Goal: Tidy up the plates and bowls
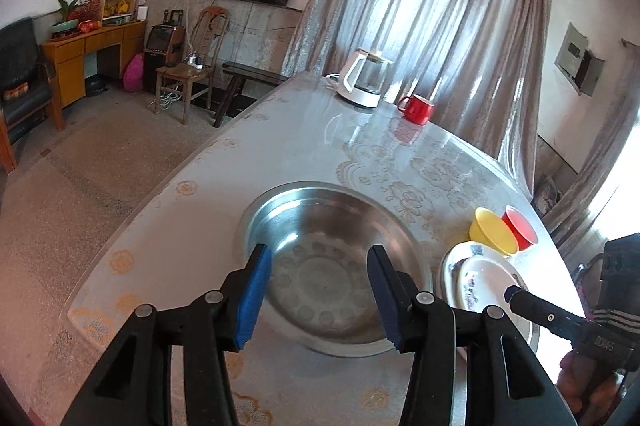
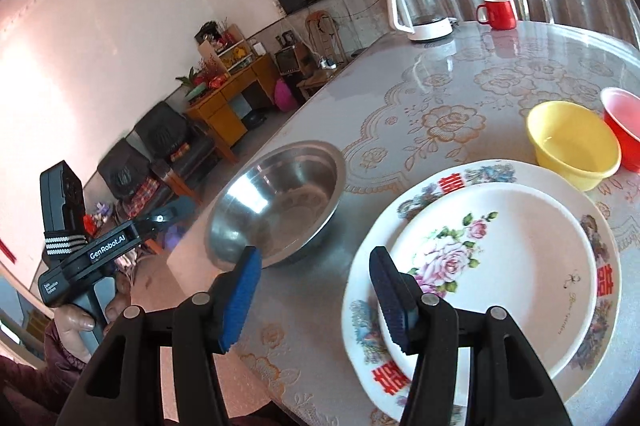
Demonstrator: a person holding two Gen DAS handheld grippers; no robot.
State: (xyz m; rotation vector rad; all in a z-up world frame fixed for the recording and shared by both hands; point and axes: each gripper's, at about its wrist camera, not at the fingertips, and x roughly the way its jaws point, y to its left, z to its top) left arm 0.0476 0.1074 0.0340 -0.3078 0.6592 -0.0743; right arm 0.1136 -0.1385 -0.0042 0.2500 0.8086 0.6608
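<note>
Plates and bowls, left wrist view: steel bowl (image 1: pixel 336 266) alone on the table (image 1: pixel 200 185), seen between the parted, empty fingers of the left gripper (image 1: pixel 320 294); yellow bowl (image 1: pixel 492 230) and red bowl (image 1: pixel 520 229) touching, unnested, beyond the plates. Right wrist view: small floral plate (image 2: pixel 500 266) stacked on the large plate (image 2: pixel 600 314); right gripper (image 2: pixel 316 298) open, holding nothing, over the plates' near rim. Judged: plates stacked; three bowls left to nest.
</note>
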